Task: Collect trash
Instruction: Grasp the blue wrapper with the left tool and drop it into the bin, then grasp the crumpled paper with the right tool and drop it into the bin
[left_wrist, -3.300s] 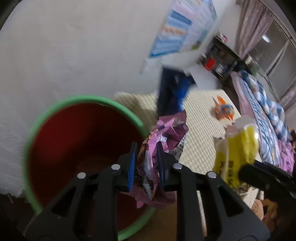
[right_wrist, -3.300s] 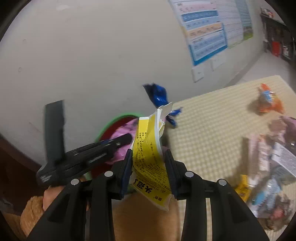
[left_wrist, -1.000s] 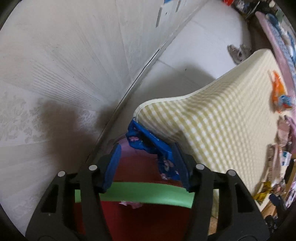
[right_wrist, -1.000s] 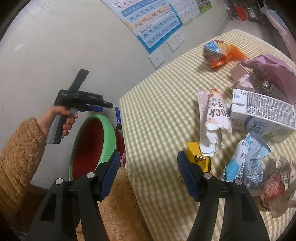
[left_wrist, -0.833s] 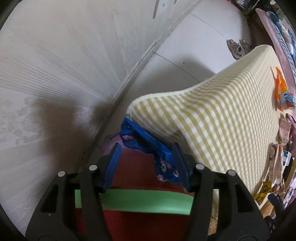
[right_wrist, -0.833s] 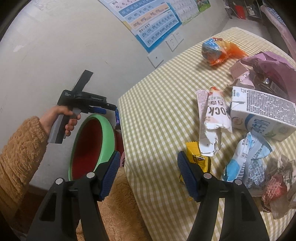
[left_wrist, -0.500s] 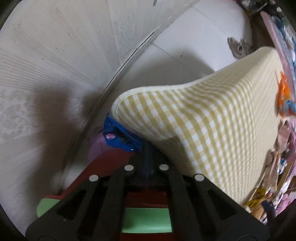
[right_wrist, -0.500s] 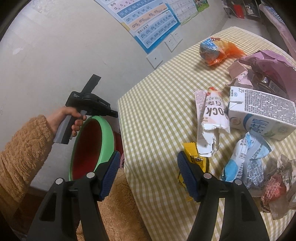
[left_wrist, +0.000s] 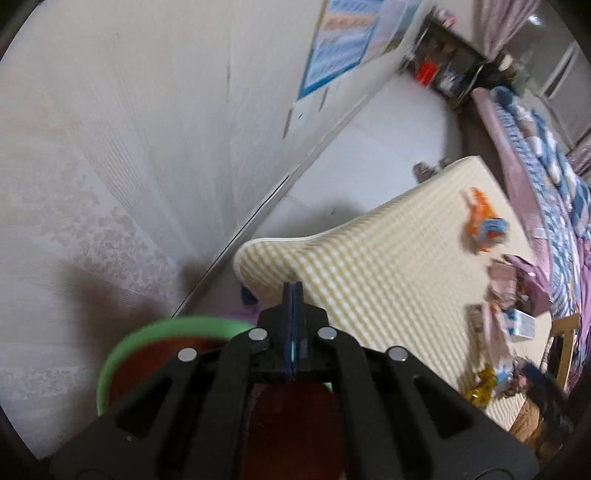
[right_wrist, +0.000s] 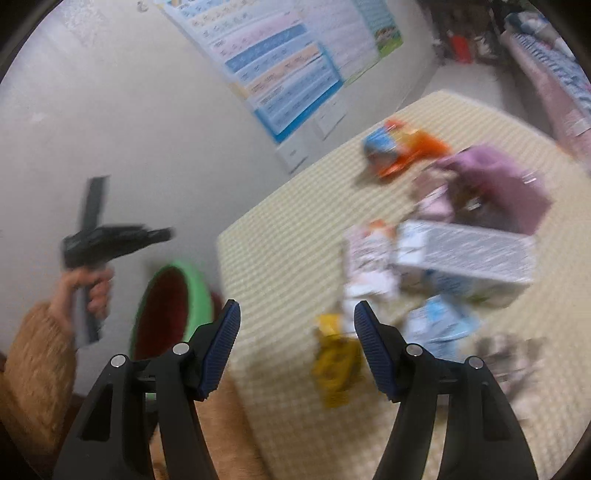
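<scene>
While the trash lies scattered over the checked worktop (right_wrist: 288, 258), the red bin with a green rim (right_wrist: 168, 314) stands on the floor beside the worktop's near corner, just left of the right hand-held gripper (right_wrist: 297, 336). That hand-held gripper has its 2 blue pads apart with nothing between them; a yellow wrapper (right_wrist: 334, 363) lies just ahead of its right pad. Beyond it sit a white carton (right_wrist: 465, 258), a pale blue packet (right_wrist: 439, 328), a purple bag (right_wrist: 502, 184) and, farthest off, an orange and blue packet (right_wrist: 399, 149); all are blurred. The left hand-held gripper (left_wrist: 292, 306) is pressed together, empty, above the bin's green rim (left_wrist: 184, 326), pointing at the worktop's rounded corner (left_wrist: 258, 251). A scrap of blue wrapper (left_wrist: 246, 293) shows just under that corner, left of the pads. From the right wrist view, a hand (right_wrist: 90, 291) in an orange fuzzy sleeve (right_wrist: 33, 365) grips the left tool's handle over the bin. A chart (right_wrist: 288, 62) hangs on the wall behind.
</scene>
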